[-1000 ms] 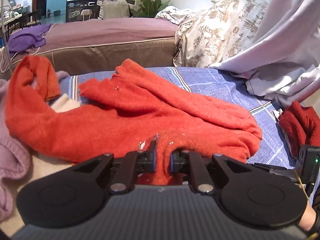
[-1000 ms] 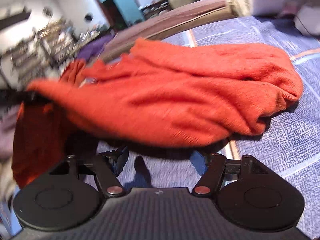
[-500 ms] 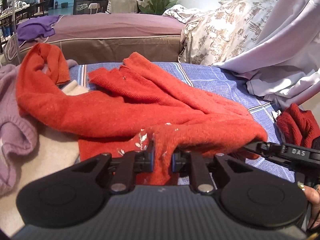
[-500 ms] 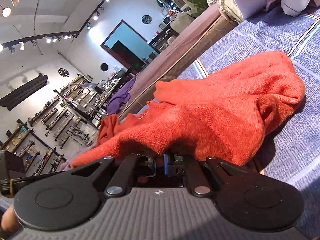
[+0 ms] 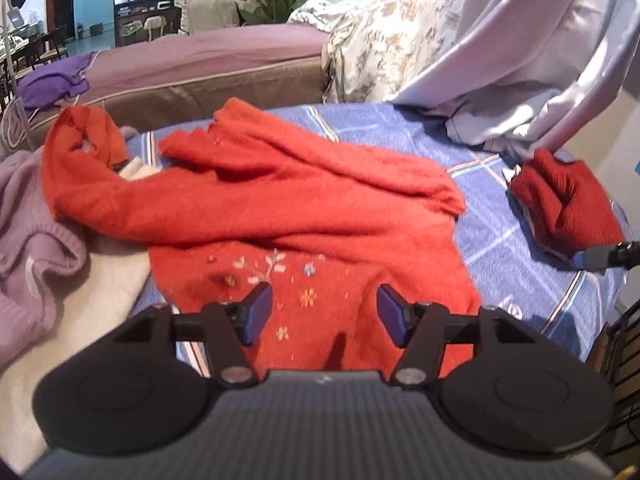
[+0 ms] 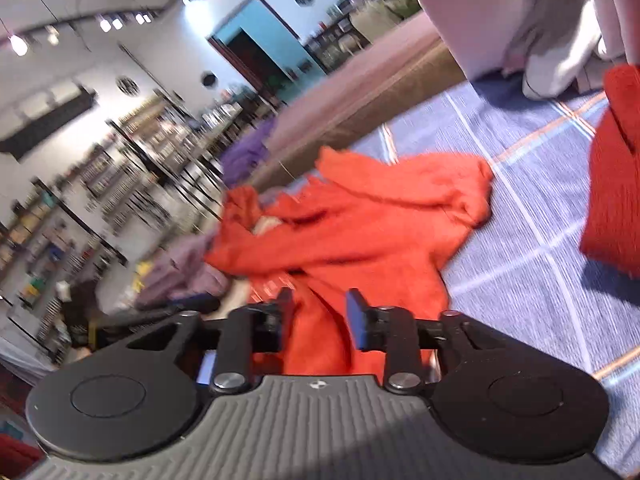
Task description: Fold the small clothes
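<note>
Tongs, left: spread wide, holding nothing, poised just over the near hem of the orange sweater, fingers straddling the embroidered flowers. Tongs, right: parted about halfway, nothing gripped; orange knit shows between and just beyond the fingers, contact cannot be told through the motion blur.

Sweater lies crumpled on the blue plaid bed cover. Body nearest the left tongs, embroidered front up. One sleeve trails off to the far left and drapes onto a lilac knit; the other is bunched across the chest toward the right. Long axis, hem to collar, runs away from both tongs.

Folded dark-red garment sits well apart at the right edge of the cover.

Judgement: fold not yet begun in earnest; garment needs spreading. Left tongs nearer the hem centre, right tongs nearer the hem's right corner. Stray left sleeve likely falls to the left hand.
</note>
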### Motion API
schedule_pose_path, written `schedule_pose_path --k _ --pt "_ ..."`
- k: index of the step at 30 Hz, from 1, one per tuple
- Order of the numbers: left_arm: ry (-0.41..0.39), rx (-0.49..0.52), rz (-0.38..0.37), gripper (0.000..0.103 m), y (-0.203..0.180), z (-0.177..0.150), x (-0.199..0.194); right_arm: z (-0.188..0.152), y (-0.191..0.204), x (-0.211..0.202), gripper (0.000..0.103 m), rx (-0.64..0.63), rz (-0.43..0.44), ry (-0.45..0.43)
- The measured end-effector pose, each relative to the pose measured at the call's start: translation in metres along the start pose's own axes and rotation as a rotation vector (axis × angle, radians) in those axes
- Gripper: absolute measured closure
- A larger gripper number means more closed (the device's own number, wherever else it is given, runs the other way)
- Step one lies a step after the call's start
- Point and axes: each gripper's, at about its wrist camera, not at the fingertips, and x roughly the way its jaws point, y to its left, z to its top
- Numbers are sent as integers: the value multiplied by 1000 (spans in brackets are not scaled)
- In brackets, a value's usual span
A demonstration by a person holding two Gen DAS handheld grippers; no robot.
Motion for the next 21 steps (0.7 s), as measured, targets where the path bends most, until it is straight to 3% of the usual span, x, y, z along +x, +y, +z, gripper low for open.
schedule_pose_path --k 2,6,9,12,13,14,16,17,18,19,20,21 --pt "29 -46 15 25 6 -26 3 -23 -3 33 29 -33 -44 81" --pt "101 -140 13 28 24 -78 12 -73 -30 65 29 72 -133 138" --pt "82 -198 19 30 35 -93 25 -98 -43 71 29 165 -96 134" --pt "60 -136 53 35 28 -87 50 -106 -44 77 25 204 -39 121" --pt "58 -102 76 36 23 -85 60 -106 -41 81 18 204 -21 124" --pt "66 -70 98 50 17 -83 72 -108 -40 87 16 192 -18 122" --pt "42 -21 136 56 7 -82 89 -111 -32 95 16 177 -41 95" --pt "22 1 148 65 2 -82 94 -112 -30 98 21 173 -28 72" --pt "21 1 155 68 -1 -80 97 -112 -28 103 29 161 -15 57" --pt "23 -10 147 80 -1 -78 96 -111 -27 107 66 152 -10 50" --pt "28 -32 119 89 1 -76 92 -110 -28 112 83 162 -8 64" --pt "26 -71 84 89 5 -74 85 -109 -29 115 83 193 4 72"
